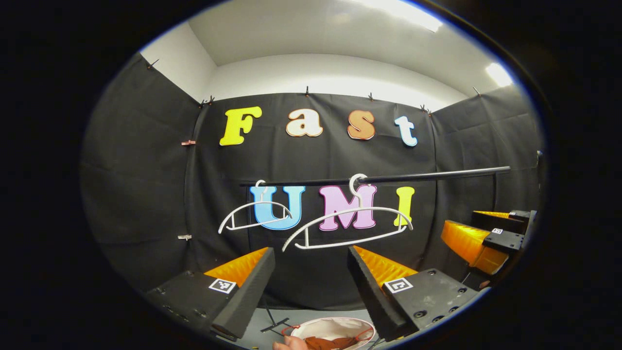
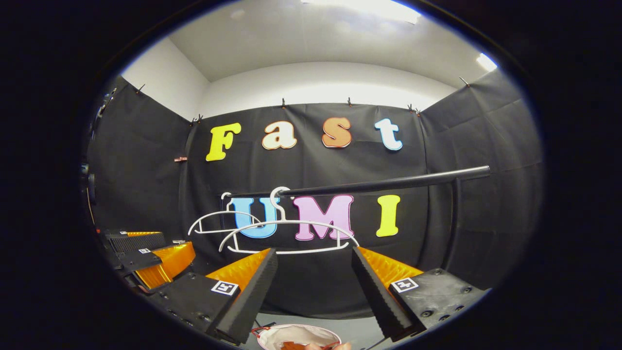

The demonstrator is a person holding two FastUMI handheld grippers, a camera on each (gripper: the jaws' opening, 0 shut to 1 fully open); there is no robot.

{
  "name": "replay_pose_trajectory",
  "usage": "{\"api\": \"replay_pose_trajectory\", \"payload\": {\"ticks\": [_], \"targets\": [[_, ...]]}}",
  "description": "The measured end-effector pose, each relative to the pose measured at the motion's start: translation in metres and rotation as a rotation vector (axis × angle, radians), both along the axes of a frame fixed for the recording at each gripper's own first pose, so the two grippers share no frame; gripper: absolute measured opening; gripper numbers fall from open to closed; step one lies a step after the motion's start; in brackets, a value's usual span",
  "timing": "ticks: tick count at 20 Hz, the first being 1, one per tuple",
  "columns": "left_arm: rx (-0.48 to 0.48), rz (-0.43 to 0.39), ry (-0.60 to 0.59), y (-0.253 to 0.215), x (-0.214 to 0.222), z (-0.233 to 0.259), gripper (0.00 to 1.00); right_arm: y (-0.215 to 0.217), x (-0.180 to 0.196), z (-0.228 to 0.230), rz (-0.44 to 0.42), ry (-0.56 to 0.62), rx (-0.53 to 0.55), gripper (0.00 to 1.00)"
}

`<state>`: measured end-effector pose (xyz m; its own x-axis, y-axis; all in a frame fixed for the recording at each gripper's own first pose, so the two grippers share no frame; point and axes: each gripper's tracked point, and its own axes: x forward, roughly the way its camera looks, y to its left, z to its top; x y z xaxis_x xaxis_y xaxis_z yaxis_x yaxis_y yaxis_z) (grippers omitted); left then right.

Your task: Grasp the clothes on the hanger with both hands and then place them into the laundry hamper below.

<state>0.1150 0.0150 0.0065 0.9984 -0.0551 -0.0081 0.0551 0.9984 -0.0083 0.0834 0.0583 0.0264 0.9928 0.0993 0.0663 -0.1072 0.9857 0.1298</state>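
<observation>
While both grippers point toward the far wall, the left gripper [image 1: 311,287] has its jaws spread wide with nothing between them, and the right gripper [image 2: 313,291] is likewise wide apart and empty. Two white hangers hang bare on the black rail [image 1: 427,176]: the nearer hanger [image 1: 347,228] toward the right, the farther hanger [image 1: 255,216] toward the rail's left end. In the right gripper view the same rail [image 2: 388,183] runs across with both hangers [image 2: 289,238] left of centre. Below, the laundry hamper [image 1: 335,326] sits on the grey floor, and the brown clothes [image 1: 330,343] lie inside it. At its near rim something pale shows, unclear what. The right gripper also appears at the right edge of the left gripper view.
</observation>
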Motion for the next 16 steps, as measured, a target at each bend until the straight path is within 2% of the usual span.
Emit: {"api": "replay_pose_trajectory", "payload": {"ticks": [1,2,11,16], "targets": [[0.003,-0.001,-0.002,-0.001,-0.001,0.002,0.95,0.000,-0.001,0.000,0.000,0.001,0.002,0.95],[0.001,-0.002,-0.007,-0.002,-0.003,0.002,0.95,-0.002,-0.002,0.000,-0.001,0.002,0.002,0.98],[0.000,0.016,-0.043,0.000,-0.001,0.010,0.94,-0.001,0.004,-0.007,-0.001,0.011,-0.004,1.00],[0.005,0.025,-0.043,0.001,0.003,0.009,0.94,-0.004,0.006,-0.010,-0.001,0.016,-0.009,0.98]]}}
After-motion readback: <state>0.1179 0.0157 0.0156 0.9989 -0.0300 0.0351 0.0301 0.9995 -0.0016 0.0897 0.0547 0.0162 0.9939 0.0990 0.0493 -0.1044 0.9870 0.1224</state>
